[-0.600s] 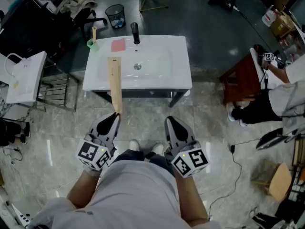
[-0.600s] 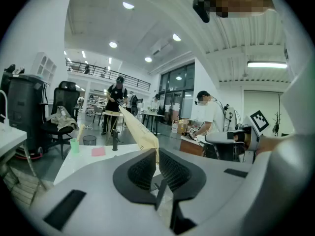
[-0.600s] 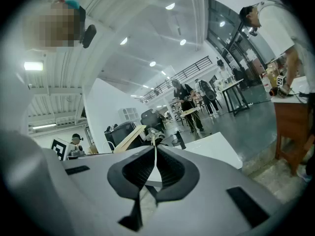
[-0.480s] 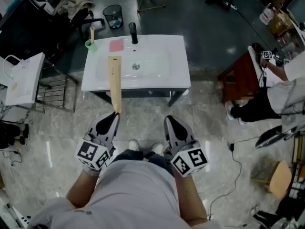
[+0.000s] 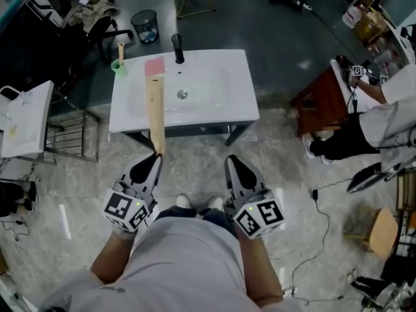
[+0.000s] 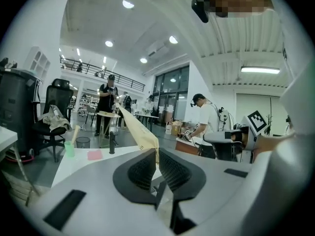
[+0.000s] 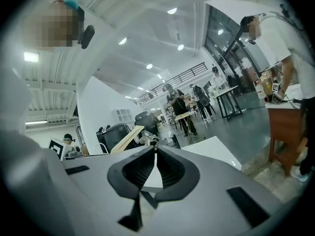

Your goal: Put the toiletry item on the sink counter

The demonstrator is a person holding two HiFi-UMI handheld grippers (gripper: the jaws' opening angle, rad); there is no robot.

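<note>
A long flat tan pack (image 5: pixel 155 112) sticks out ahead of my left gripper (image 5: pixel 158 156), which is shut on its near end. Its far end hangs over the left side of the white sink counter (image 5: pixel 221 112). In the left gripper view the tan pack (image 6: pixel 138 132) rises from between the closed pads of the left gripper (image 6: pixel 157 154). My right gripper (image 5: pixel 229 161) is level with the left one, short of the counter, and shut with nothing in it. The right gripper view shows that gripper (image 7: pixel 155 154) with its jaws together and the tan pack (image 7: pixel 127 137) off to the left.
On the counter stand a black faucet (image 5: pixel 177 48), a pink pad (image 5: pixel 154 67) and a green cup (image 5: pixel 118 67) with a stick in it. A waste bin (image 5: pixel 144 25) stands behind the sink and a white rack (image 5: pixel 23 119) to the left. A person bends over a brown table (image 5: pixel 323 103) on the right.
The whole scene has slid a little to the left in the head view. Both grippers keep their places, and the left one still holds the tan pack.
</note>
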